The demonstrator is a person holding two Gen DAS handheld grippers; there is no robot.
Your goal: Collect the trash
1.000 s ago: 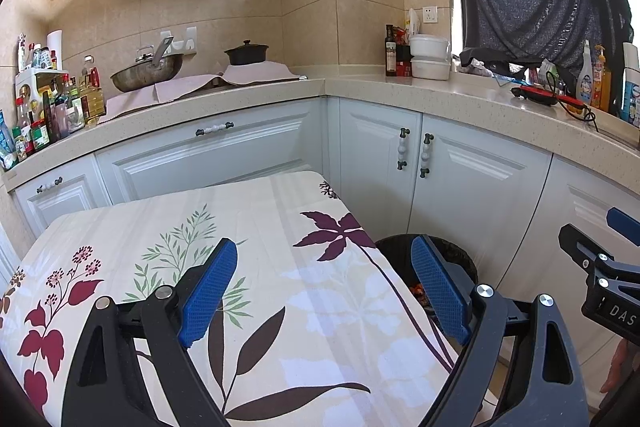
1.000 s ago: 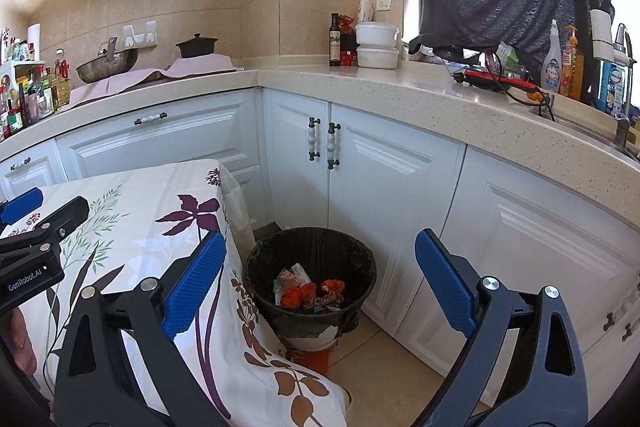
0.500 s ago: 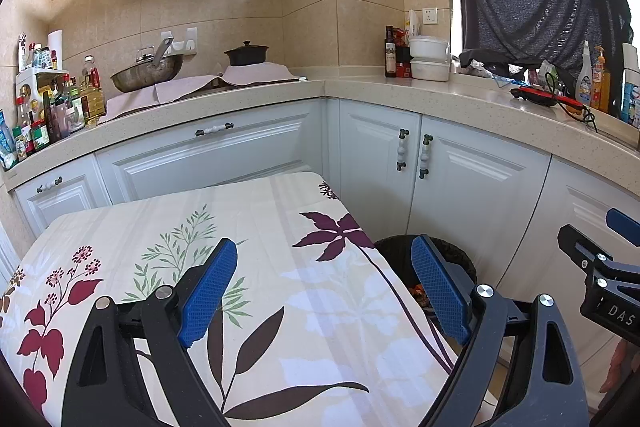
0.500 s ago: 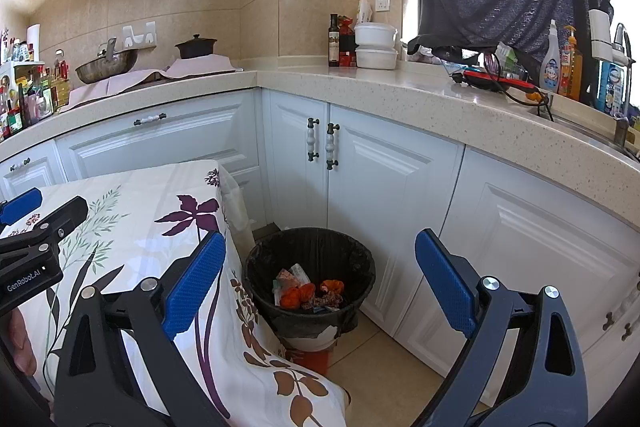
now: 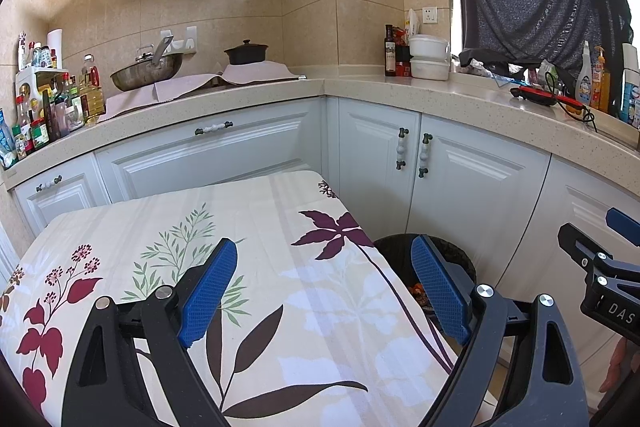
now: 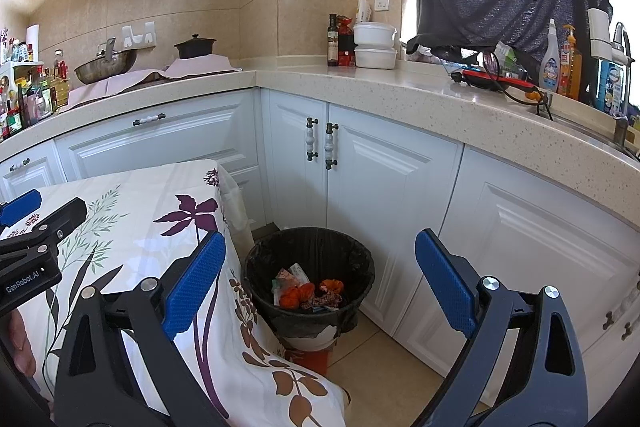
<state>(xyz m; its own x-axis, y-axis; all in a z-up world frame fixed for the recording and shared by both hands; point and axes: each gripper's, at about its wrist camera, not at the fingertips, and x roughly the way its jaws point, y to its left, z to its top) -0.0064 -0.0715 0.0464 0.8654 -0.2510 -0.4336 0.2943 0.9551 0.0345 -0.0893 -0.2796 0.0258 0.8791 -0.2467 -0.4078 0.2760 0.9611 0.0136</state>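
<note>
A round bin with a black liner (image 6: 310,251) stands on the floor by the table's right corner. Orange peel and crumpled wrappers (image 6: 310,293) lie at its bottom. In the left wrist view only the bin's rim (image 5: 394,243) shows past the table edge. My left gripper (image 5: 324,287) hovers open over the floral tablecloth (image 5: 256,211) with nothing between its blue pads. My right gripper (image 6: 320,283) hangs open above and in front of the bin, also empty. No loose trash shows on the cloth.
White cabinets (image 6: 380,187) under a speckled L-shaped counter (image 6: 360,79) close in behind and to the right of the bin. On the counter stand a wok (image 5: 146,71), a dark pot (image 5: 246,53), white containers (image 5: 428,57) and bottles. Tiled floor (image 6: 384,371) shows beside the bin.
</note>
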